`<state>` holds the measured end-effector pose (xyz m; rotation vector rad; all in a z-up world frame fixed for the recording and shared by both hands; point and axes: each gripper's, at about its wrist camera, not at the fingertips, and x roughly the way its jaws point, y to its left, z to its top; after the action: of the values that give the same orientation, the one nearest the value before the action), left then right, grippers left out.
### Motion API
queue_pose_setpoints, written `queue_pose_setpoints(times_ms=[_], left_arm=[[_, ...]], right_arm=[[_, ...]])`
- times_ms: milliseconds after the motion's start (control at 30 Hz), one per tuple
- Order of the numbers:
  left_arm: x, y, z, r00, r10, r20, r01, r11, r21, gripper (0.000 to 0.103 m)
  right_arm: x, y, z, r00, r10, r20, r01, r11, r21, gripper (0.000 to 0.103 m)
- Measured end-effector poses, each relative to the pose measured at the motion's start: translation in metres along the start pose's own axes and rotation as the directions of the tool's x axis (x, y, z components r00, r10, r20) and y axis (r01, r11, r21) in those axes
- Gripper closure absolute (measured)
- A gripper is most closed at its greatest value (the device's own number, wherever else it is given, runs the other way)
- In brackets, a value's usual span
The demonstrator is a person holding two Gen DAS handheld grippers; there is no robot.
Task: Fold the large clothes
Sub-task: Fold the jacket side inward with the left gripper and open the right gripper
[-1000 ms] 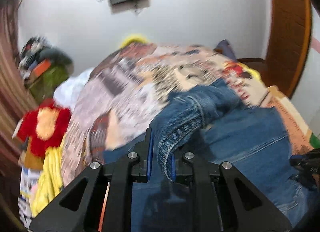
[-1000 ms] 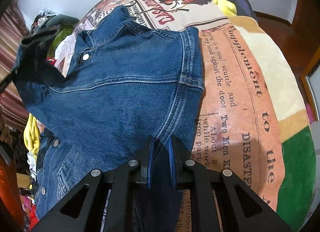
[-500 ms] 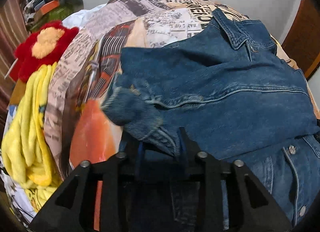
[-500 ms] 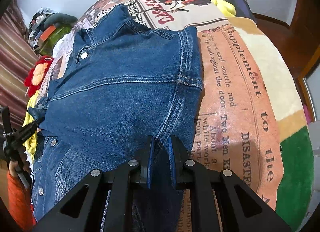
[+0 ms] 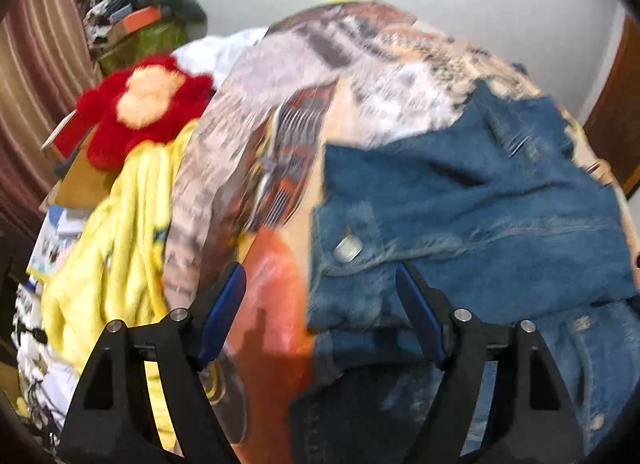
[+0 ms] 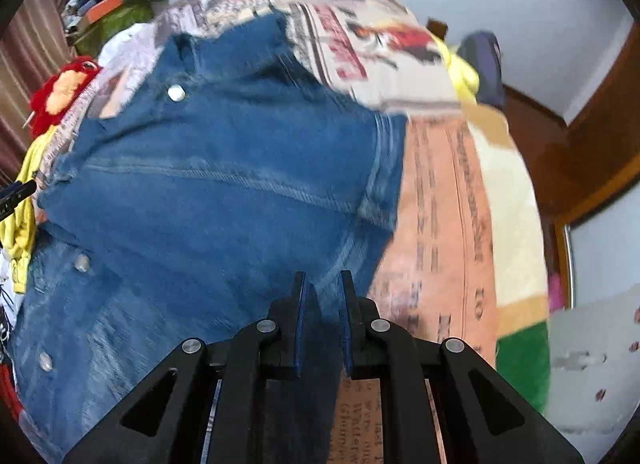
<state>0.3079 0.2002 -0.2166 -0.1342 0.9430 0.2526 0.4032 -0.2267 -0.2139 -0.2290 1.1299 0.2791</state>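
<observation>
Denim jacket cuff lies between the left hand-held gripper's just-opened jaws.

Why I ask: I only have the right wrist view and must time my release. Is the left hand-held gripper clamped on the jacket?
Observer: No. The left hand-held gripper has just been opening its jaws and they stand wide; the sleeve cuff of the denim jacket lies between them, unpinched.
Operator: Which way up is that cuff?
Observer: Its metal button faces up.
Operator: What lies beside it?
Observer: Bare orange bedspread, on the side away from the jacket's body.
</observation>
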Motion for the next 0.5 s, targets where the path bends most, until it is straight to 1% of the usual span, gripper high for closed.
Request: queue_pose_setpoints(times_ms=[67, 133, 233, 300, 400, 467, 500], left_arm=[[-0.008, -0.013, 0.012, 0.999, -0.04, 0.024, 0.04, 0.999, 0.012, 0.026], [-0.014, -0.03, 0.022, 0.996, -0.085, 0.037, 0.084, 0.996, 0.036, 0.024], [-0.013, -0.062, 0.033, 0.985, -0.17, 0.033, 0.167, 0.982, 0.087, 0.023], [-0.011, -0.083, 0.035, 0.978, -0.207, 0.018, 0.203, 0.97, 0.134, 0.021], [0.002, -0.12, 0.026, 0.97, -0.241, -0.037, 0.243, 0.947, 0.211, 0.019], [0.014, -0.136, 0.016, 0.964, -0.253, -0.086, 0.266, 0.933, 0.241, 0.019], [0.021, -0.143, 0.01, 0.962, -0.25, -0.113, 0.271, 0.927, 0.259, 0.019]], right_arm=[[-0.012, 0.008, 0.011, 0.999, 0.012, 0.044, -0.012, 1.0, -0.006, 0.093], [-0.023, 0.021, 0.021, 0.995, 0.049, 0.088, -0.046, 0.999, -0.026, 0.093], [-0.028, 0.044, 0.029, 0.99, 0.082, 0.111, -0.073, 0.994, -0.086, 0.093], [-0.021, 0.066, 0.031, 0.992, 0.059, 0.109, -0.04, 0.985, -0.17, 0.093], [0.006, 0.087, 0.025, 0.997, -0.025, 0.079, 0.046, 0.959, -0.28, 0.093], [0.029, 0.087, 0.02, 0.997, -0.068, 0.02, 0.071, 0.954, -0.291, 0.093], [0.035, 0.083, 0.018, 0.998, -0.056, 0.019, 0.059, 0.959, -0.277, 0.093]])
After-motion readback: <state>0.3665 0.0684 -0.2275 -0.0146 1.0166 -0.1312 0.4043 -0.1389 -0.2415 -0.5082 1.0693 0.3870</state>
